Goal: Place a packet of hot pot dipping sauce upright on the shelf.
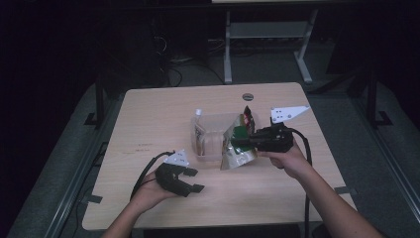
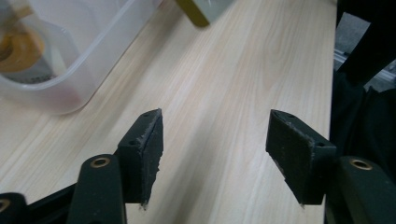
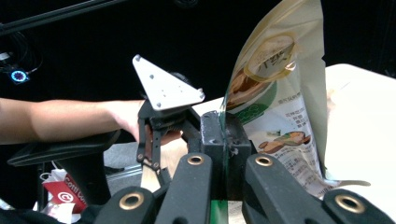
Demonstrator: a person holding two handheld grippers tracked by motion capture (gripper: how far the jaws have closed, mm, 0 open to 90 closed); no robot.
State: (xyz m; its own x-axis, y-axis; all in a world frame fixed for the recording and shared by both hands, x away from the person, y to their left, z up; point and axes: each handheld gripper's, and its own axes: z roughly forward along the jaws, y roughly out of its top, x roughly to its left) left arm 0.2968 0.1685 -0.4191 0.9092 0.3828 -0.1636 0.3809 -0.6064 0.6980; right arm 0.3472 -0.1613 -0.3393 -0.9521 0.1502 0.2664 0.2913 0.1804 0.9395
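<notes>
Snack pouch [image 1: 236, 144] leans against the tub's [image 1: 210, 148] right side (touching); bottle [image 1: 198, 130] stands inside.

A light wooden table [image 1: 148, 129] with rounded corners stands on a grey floor [image 1: 64, 163]. Near its middle, slightly toward the far right, sits a clear plastic tub [image 1: 210, 144]. A foil snack pouch [image 1: 237, 148] leans at the tub's right side, its lower edge near the tabletop. A small round grommet [image 1: 247, 96] is set in the surface by the far edge.
</notes>
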